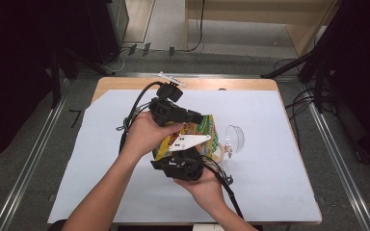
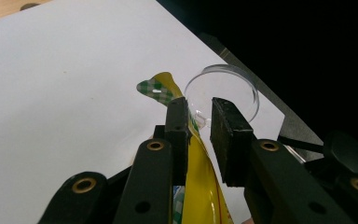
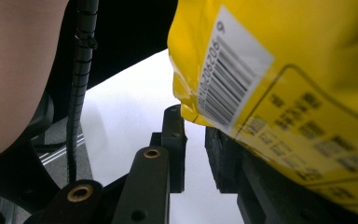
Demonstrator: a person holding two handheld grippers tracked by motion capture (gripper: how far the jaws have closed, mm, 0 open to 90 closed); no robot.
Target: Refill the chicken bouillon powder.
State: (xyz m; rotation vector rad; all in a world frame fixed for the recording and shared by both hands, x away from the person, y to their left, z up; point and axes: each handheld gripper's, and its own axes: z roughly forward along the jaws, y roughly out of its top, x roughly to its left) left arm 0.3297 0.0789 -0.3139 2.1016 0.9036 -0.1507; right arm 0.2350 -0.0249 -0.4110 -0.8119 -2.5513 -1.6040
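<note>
Right now both grippers crowd around a yellow snack bag (image 1: 200, 132) over the white sheet (image 1: 101, 168).

Held up mid-table, the bag sits between the left gripper (image 2: 198, 122) jaws, which are parted with its edge against one pad. A clear bowl (image 1: 234, 138) lies just beside. The right gripper (image 3: 195, 135) jaws stand apart, the bag's barcode side over one of them.
</note>
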